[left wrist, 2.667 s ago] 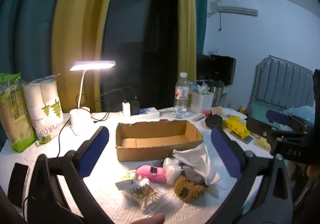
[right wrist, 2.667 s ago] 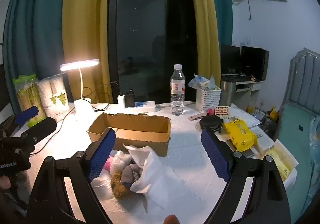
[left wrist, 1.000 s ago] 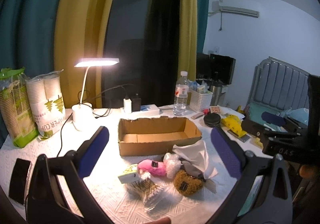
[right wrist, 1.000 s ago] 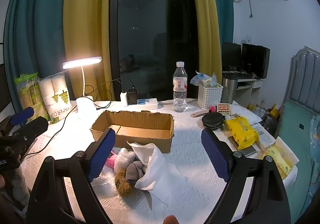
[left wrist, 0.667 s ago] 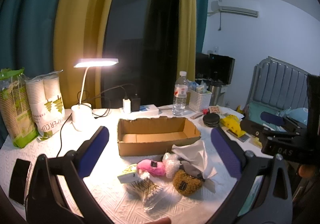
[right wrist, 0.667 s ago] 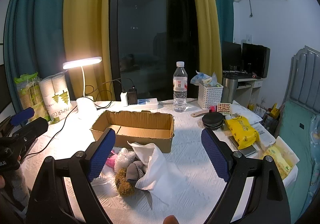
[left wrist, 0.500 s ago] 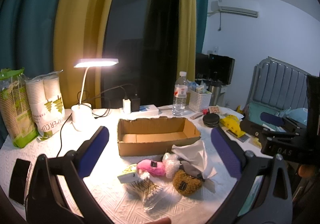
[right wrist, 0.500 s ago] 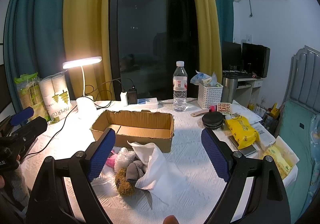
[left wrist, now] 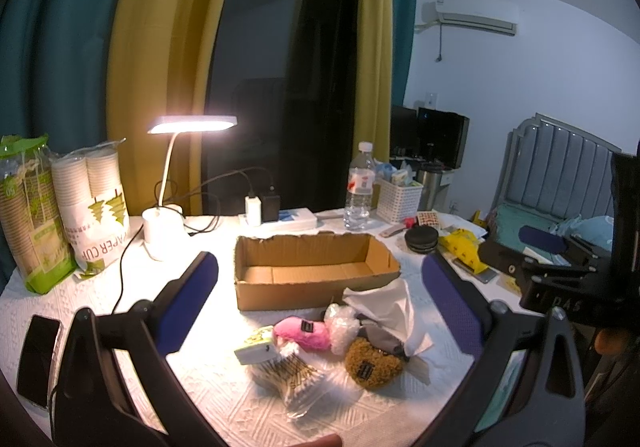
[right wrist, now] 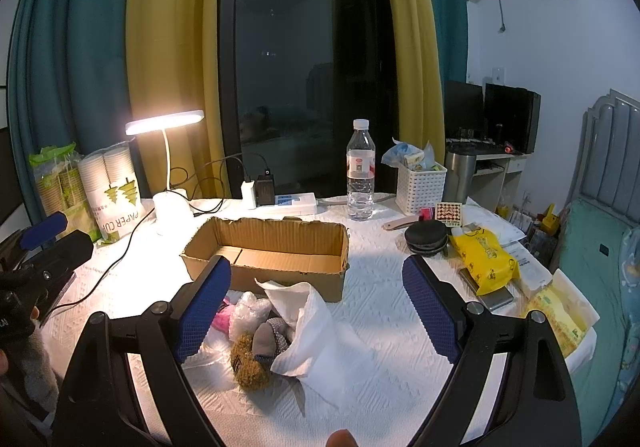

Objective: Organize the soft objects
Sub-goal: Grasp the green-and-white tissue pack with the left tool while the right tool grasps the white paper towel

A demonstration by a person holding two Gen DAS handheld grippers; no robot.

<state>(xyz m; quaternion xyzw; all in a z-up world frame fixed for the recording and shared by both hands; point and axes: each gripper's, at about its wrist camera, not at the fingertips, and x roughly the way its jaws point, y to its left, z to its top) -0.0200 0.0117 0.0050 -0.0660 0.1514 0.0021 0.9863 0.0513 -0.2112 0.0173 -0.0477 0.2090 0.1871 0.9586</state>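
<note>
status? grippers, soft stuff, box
Left gripper open, empty. Right gripper open, empty. Box empty; soft pile loose in front of it. Tissue drapes over part of the pile.

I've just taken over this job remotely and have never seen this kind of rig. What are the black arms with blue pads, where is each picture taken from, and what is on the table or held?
They are two hand-held grippers, one in each of a person's hands; no robot arm. Each picture comes from a fisheye camera on one gripper, looking forward between its two blue-padded fingers. The left gripper and the right gripper are both open and hold nothing.

On the white-covered table stands an empty cardboard box. In front of it lies a heap of soft things: a pink plush, a brown plush, a white tissue, a grey item and a crinkly clear bag. Nothing is in the box yet. Behind are a lit lamp and a water bottle.
</note>
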